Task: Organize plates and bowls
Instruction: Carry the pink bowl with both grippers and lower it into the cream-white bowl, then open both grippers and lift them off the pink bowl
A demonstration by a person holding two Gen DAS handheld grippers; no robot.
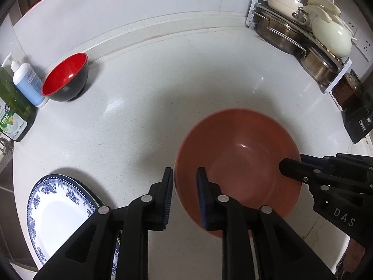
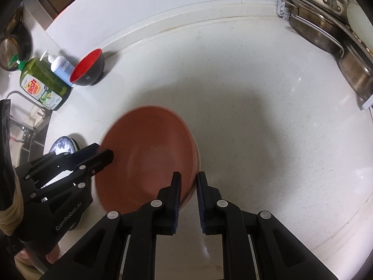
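A brown bowl (image 1: 237, 154) (image 2: 144, 158) sits low at the middle of the white counter, blurred in both views. My left gripper (image 1: 185, 186) straddles its left rim, one finger outside and one inside, shut on it. My right gripper (image 2: 189, 186) pinches the opposite rim in the same way and shows at the right of the left wrist view (image 1: 291, 168). A blue-and-white plate (image 1: 58, 210) (image 2: 61, 145) lies at the near left. By the back wall at the left stands a bowl that is red inside and black outside (image 1: 67, 77) (image 2: 89, 70).
A green dish-soap bottle (image 2: 42, 86) and a white pump bottle (image 1: 28, 81) stand beside the red bowl. A rack of metal pots and cream lids (image 1: 310, 32) fills the back right corner. A cleaver (image 1: 356, 121) is at the right, a tap and sink (image 2: 23, 121) at the left.
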